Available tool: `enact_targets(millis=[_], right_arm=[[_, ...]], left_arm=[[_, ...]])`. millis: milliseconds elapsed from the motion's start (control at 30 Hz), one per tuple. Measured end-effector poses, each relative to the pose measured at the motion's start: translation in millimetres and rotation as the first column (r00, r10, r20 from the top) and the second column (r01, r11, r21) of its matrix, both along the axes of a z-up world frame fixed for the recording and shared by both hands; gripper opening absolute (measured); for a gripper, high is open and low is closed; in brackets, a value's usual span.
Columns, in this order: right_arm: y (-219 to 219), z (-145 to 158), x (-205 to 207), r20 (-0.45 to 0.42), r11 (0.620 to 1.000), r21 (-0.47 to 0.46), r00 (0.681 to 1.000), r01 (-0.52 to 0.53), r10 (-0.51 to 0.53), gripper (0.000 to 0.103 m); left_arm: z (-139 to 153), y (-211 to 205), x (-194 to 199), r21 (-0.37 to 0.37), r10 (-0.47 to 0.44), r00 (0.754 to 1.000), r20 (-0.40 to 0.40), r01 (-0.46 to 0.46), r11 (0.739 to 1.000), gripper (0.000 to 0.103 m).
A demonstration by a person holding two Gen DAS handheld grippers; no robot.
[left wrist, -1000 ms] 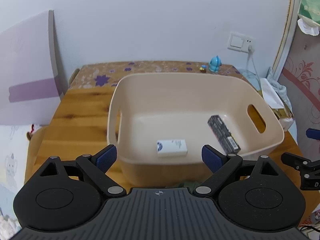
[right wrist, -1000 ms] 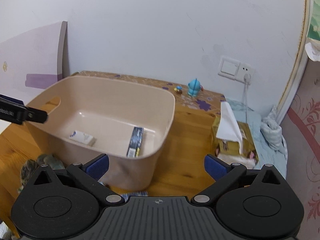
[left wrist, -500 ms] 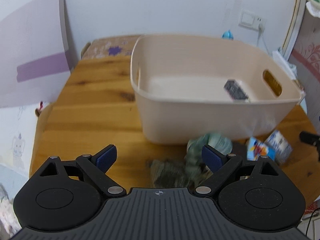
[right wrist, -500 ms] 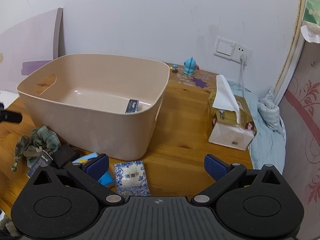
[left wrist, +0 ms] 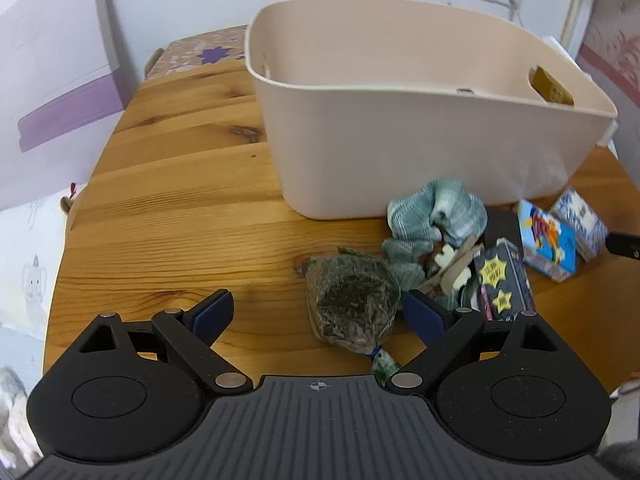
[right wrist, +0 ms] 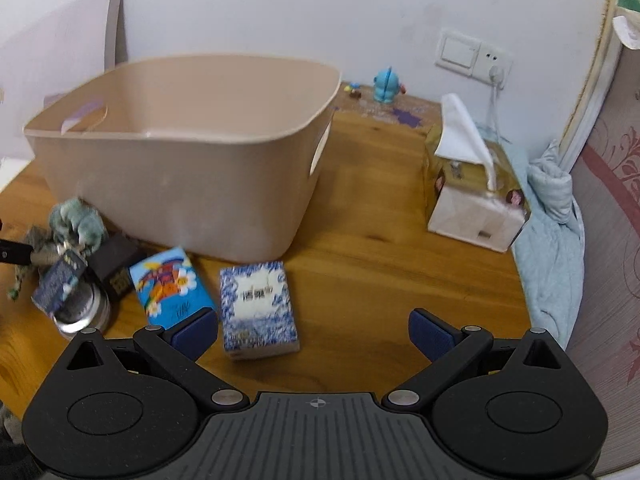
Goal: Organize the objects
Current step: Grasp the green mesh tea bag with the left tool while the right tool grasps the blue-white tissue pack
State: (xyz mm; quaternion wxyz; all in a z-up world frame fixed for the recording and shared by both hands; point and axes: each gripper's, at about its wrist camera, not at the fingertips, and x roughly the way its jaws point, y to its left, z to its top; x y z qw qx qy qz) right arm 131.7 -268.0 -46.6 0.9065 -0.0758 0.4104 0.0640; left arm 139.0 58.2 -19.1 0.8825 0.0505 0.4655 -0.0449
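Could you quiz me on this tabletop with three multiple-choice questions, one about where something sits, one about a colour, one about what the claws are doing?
1. Where is the blue-and-white patterned packet?
A. inside the beige plastic bin
B. on the wooden table in front of the bin
C. on the tissue box

2. What colour is the small toy figure by the wall?
A. blue
B. red
C. yellow

3. How is the right claw?
A. shut on the packet
B. open, holding nothing
C. shut on a cloth

Answers: B, it lies flat on the wooden table before the beige plastic bin; A, its body is light blue; B, its fingers stand wide apart.

White wall (right wrist: 280,8), wall switch and socket (right wrist: 474,54), wooden table (left wrist: 180,184)
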Motion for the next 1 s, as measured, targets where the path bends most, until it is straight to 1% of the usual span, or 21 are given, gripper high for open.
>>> enact_targets(millis=[100,200,367,600,667,833,1000], right_arm=[[4.2,-6.8,0.7,-0.023,0.999,-0.032,1.0,-0.011,0.01,0.103],[5.6,-11.7,0.2,-0.042,0.999,-0.03,0.999,-0.017,0.016,0.103],[8.5,-18.7,1.6,-0.066,0.999,-0.029,0.998,-0.023,0.021,0.103],[11.6,-29.2,9.3,-0.103,0.999,-0.044,0.995,-0.02,0.015,0.103],[10.9,-31.8,12.1,-0.108,0.999,-0.051,0.994,-0.011,0.006,0.103],[7.5,-33.2,18.0,-0.112,1.0,-0.026,0.994,-0.005,0.002,0.103],[3.3,-35.7,23.1,-0.118,1.0,0.019,0.993,0.009,-0.007,0.103]], left_arm=[[-5.5,-0.1,0.5,0.01,-0.017,1.0,-0.011,0.017,1.0,0.093],[-11.2,0.6,2.3,0.0,-0.026,0.999,-0.028,0.026,1.0,0.094],[-18.3,-0.2,4.0,0.015,-0.053,0.999,-0.007,0.053,0.998,0.093],[-27.5,7.5,10.0,-0.03,-0.058,0.998,-0.011,0.058,0.998,0.093],[-27.7,8.6,11.1,-0.029,-0.062,0.998,-0.005,0.062,0.998,0.093],[-26.5,10.7,10.8,0.002,-0.078,0.997,0.01,0.078,0.997,0.093],[-27.1,15.9,11.7,-0.007,-0.056,0.998,0.01,0.056,0.998,0.093]])
